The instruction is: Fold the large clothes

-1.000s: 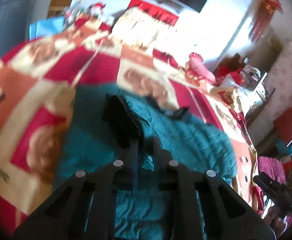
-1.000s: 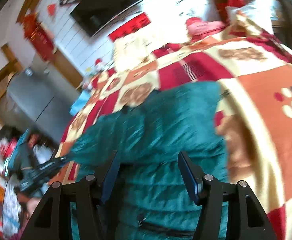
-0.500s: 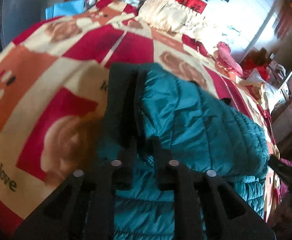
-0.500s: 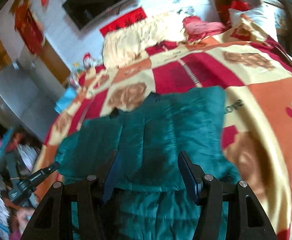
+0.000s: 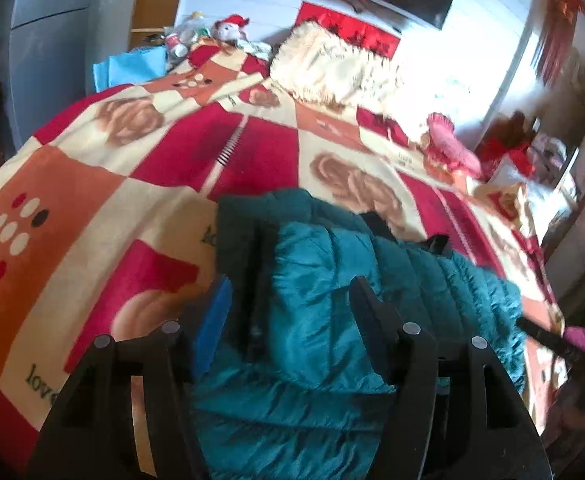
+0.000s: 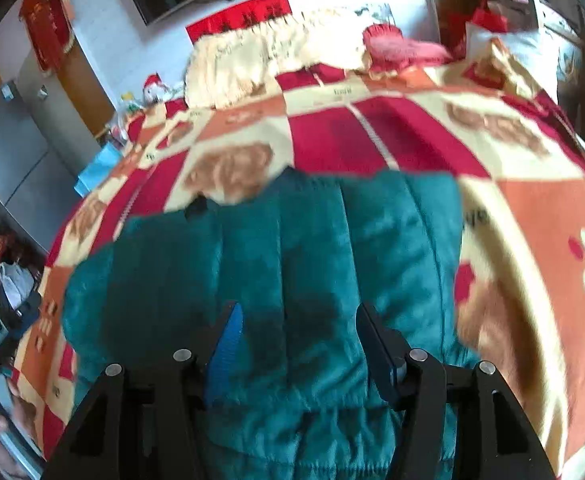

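A teal quilted jacket lies on the bed, its left side folded over the body with the dark lining edge showing. My left gripper is open just above that folded edge, holding nothing. The right wrist view shows the jacket spread flat under my right gripper, which is open and empty above it.
The bed is covered by a red, orange and cream patterned blanket. A cream fluffy pillow and a pink item lie at the head. A grey cabinet stands to the left. The other gripper shows at the right bed edge.
My left gripper was shut on the jacket's edge and has opened, letting the folded side drop onto the body. My right gripper stayed open and shifted slightly over the jacket.
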{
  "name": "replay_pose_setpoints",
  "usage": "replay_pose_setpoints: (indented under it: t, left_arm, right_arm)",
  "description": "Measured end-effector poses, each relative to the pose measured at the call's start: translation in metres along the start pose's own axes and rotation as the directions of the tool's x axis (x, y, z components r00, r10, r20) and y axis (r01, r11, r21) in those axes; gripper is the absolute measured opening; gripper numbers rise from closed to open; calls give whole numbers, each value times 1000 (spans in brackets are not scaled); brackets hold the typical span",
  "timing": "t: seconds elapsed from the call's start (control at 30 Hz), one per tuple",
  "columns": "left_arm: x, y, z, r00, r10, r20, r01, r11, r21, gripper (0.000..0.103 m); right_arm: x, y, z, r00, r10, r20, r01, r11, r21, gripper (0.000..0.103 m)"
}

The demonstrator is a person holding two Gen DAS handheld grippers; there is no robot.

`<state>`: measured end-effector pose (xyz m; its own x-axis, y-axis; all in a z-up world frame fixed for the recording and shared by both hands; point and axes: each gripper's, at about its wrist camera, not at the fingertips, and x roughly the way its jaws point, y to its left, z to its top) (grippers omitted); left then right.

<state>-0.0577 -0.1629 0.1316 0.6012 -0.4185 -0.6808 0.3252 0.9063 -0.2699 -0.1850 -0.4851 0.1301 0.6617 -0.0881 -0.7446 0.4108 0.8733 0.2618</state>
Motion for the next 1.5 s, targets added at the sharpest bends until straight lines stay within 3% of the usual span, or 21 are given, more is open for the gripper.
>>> replay_pose_setpoints:
  t: [0.23,0.47,0.6,0.7,0.83,1.0,1.1,1.17,1.27,1.37,1.5]
  left_arm:
    - [64,-15,-7,987,132,-94,-126,990,61,61]
    - [83,-12,-16,985,143,-93,-135,987,90,69]
    - [85,-13,-18,983,156,-96,-145,984,107,69]
    - [85,-12,-18,984,148,-99,-138,985,100,69]
    - [85,-13,-19,984,149,-97,-139,985,102,69]
    - [87,-11,-19,985,139,-102,-130,987,95,73]
    - [87,-12,-19,984,144,-101,-134,986,102,73]
    - [87,-12,-20,985,143,-100,-133,986,101,73]
    - [87,-11,-21,986,141,-93,-131,986,99,73]
    - [88,-12,-23,986,145,-86,-136,986,100,74]
    - [88,-12,-24,986,144,-81,-135,986,100,78]
  right_arm:
    - [48,4,27,999,-54,3,54,998,-23,57]
    - [88,-14,15,995,-103,-8,103,994,-31,58]
    - [79,-6,20,989,-144,-40,142,989,-48,58]
    - [46,4,19,995,-97,25,98,994,-38,57]
    - [19,25,0,996,-65,66,72,991,-111,57]
    - [44,30,-34,992,-122,-15,118,980,-163,58]
    - [49,30,-46,990,-138,-10,133,972,-194,58]
    - [38,27,-42,992,-119,-30,112,978,-174,58]
    - [15,18,-39,996,-88,24,90,989,-114,57]
    - [2,0,-38,988,-133,78,137,989,-61,57]
    - [32,-24,-42,983,-179,-35,178,984,-13,58]
